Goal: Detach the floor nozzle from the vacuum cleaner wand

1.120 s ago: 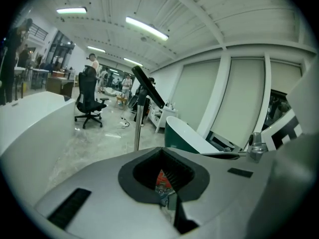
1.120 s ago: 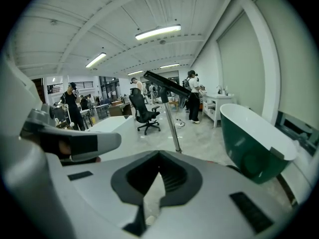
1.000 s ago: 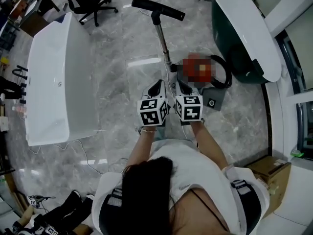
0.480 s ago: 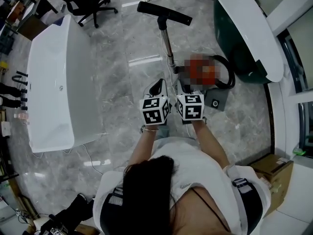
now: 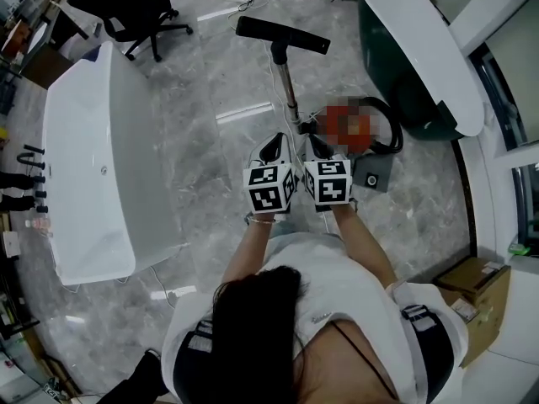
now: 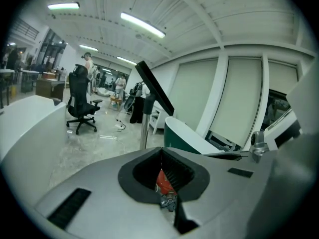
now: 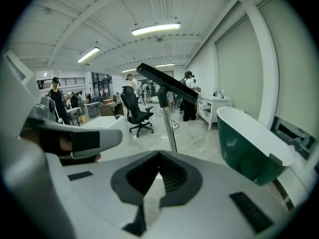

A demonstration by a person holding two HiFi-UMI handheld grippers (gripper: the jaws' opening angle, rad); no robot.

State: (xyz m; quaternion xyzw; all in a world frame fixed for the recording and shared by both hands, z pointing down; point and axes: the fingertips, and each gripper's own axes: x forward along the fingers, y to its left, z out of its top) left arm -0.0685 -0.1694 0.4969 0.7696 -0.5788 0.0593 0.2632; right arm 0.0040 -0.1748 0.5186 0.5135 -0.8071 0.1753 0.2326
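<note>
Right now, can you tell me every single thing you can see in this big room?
nozzle: one, black, at the wand's far end
wand: one, silver, running from the nozzle back toward the tools
vacuum body: one, red, on the floor right of the wand
hose: one, black, looped beside the vacuum body
white tub: one, white, left
green tub: one, green with white rim, top right
chair: one, black, top left
box: one, brown, lower right
people: a few, far back
left tool: one, grey, jaws together, left of the wand
right tool: one, grey, jaws together, right of the wand
</note>
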